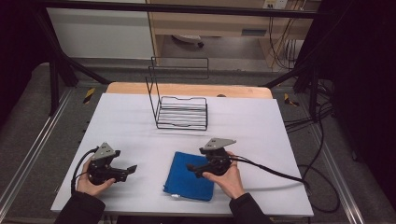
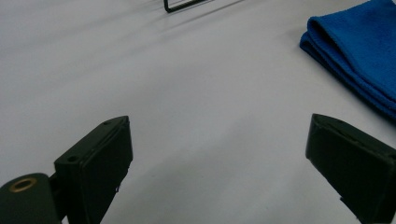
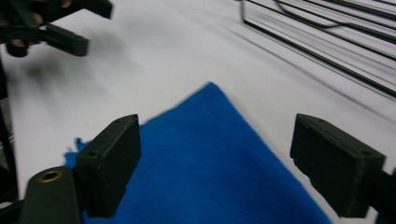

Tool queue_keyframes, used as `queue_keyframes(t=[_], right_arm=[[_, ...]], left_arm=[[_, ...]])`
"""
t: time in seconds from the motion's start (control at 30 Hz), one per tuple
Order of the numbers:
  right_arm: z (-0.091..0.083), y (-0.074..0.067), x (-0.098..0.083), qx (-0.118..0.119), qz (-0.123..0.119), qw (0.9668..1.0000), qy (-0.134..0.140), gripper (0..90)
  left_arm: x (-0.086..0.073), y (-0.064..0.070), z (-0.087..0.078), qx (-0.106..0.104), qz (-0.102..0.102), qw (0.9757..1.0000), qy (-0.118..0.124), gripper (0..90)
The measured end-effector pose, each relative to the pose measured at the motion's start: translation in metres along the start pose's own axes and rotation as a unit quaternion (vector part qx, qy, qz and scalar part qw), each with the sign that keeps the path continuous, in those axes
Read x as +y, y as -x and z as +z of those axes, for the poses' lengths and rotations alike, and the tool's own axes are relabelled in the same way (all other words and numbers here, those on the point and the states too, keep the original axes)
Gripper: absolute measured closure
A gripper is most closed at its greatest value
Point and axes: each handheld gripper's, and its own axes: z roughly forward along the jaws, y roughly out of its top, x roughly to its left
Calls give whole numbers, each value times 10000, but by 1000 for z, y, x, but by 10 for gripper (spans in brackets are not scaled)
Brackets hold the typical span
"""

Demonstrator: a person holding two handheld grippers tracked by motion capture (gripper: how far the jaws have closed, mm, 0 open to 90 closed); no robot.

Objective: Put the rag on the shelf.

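A folded blue towel [image 1: 187, 179] lies on the white table near the front edge, right of centre. My right gripper [image 1: 193, 169] hovers over the towel's right part, open, its jaws wide apart above the blue cloth [image 3: 210, 163]. My left gripper [image 1: 128, 171] is at the front left, open with nothing between its jaws, pointing toward the towel [image 2: 359, 56] that lies off to its right. In the right gripper view the left gripper [image 3: 70, 28] appears at the upper left.
A black wire rack [image 1: 180, 100] stands at the back centre of the table [image 1: 121, 121]; its bars [image 3: 327, 42] run across the upper right of the right gripper view. Cables trail off the right side.
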Motion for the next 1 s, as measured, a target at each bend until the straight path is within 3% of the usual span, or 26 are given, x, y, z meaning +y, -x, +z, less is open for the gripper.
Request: queue_keyframes(t=[0.23,0.37,0.7,1.0], right_arm=[[-22,39,-19,-298,461,9985,29,79],[-31,53,-32,-396,624,9973,-25,57],[-45,64,-50,-624,658,9959,-57,43],[-50,63,-51,-725,675,9951,-1,36]], left_arm=[[4,3,2,27,-33,10000,-41,74],[7,6,5,-4,-3,10000,-83,73],[23,21,16,-158,68,9997,-156,76],[44,36,27,-194,74,9997,-136,83]])
